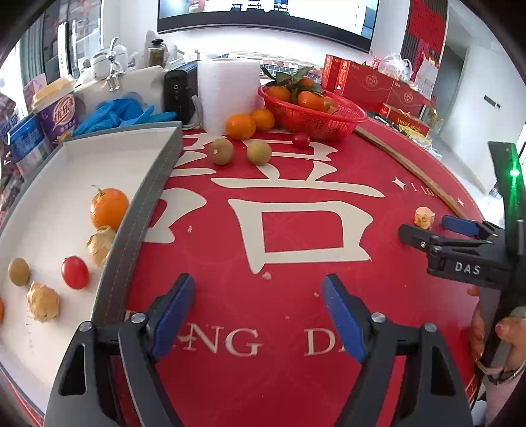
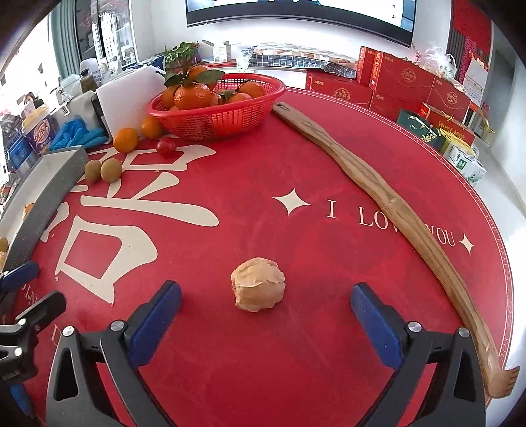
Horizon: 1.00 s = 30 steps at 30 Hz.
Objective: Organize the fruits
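A round table under a red cloth (image 2: 296,345) printed with large cream characters fills both views. On it lie a pale papery husked fruit (image 2: 258,284) at lower centre of the right view, a long curved wooden backscratcher (image 2: 378,187) at right, a red plastic mesh basket (image 2: 217,115) at upper centre, loose oranges (image 1: 240,126), two greenish-brown round fruits (image 1: 222,151), a red cherry tomato (image 1: 301,140), and a grey-rimmed white tray (image 1: 144,197) at left.

A home living room: wall television (image 1: 263,19), red gift boxes (image 2: 404,82), round table (image 2: 296,328).
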Each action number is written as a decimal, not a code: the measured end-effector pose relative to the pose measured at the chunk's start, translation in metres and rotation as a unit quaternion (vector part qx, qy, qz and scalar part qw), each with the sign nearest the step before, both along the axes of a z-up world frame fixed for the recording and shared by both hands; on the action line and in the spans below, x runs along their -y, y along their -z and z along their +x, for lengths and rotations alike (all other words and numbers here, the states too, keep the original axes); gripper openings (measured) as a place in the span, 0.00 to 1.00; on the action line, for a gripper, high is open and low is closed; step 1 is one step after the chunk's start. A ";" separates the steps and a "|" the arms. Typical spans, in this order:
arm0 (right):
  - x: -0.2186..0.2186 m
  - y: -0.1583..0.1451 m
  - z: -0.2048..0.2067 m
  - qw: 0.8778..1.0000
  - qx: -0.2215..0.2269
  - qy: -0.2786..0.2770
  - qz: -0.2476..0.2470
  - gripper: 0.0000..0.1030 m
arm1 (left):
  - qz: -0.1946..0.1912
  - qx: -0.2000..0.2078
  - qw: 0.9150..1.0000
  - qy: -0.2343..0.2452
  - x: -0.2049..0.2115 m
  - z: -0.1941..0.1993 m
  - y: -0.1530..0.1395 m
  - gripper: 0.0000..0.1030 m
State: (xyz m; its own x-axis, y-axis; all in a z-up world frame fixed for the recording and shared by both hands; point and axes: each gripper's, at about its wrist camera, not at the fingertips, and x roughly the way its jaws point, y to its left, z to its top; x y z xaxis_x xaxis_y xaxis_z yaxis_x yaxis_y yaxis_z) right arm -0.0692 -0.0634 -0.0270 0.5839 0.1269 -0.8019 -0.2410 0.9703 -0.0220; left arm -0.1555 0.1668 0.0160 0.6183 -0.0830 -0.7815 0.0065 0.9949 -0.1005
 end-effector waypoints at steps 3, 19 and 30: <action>0.000 0.000 0.000 1.000 0.000 0.000 0.000 1.00 | -0.014 0.001 1.000 0.012 -0.002 -0.005 -0.002 0.76; 0.000 0.000 0.000 1.000 0.000 0.000 0.000 1.00 | -0.122 0.066 0.989 0.051 -0.029 -0.026 -0.039 0.77; 0.000 0.000 0.000 1.000 0.000 0.000 0.000 1.00 | -0.076 0.072 0.993 0.045 -0.038 -0.018 -0.068 0.77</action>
